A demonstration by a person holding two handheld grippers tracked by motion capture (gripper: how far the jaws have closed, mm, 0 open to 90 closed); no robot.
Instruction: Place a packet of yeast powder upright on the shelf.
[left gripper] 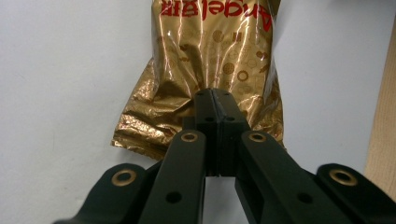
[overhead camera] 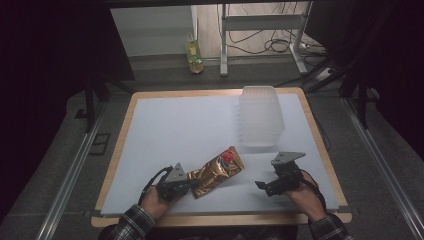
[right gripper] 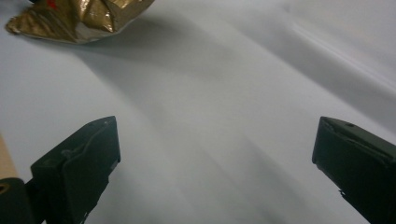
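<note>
The left gripper (left gripper: pixel 215 100) pinches the crimped end of the gold snack bag (left gripper: pixel 210 60), so the grasp looks made. The right gripper (right gripper: pixel 215 163) rests with jaws wide and empty. The next move likely calls for lifting the bag toward the clear plastic bin (overhead camera: pixel 260 117).

One readable text: red lettering on the crinkled gold foil snack bag (left gripper: pixel 212 60), upside down in the left gripper view, first letters cut off at the frame edge, looks like "...ngelhair" but not certain. The same bag has a red patch near its far end in the high view (overhead camera: pixel 218 171), too small to read. Nothing else legible.
</note>
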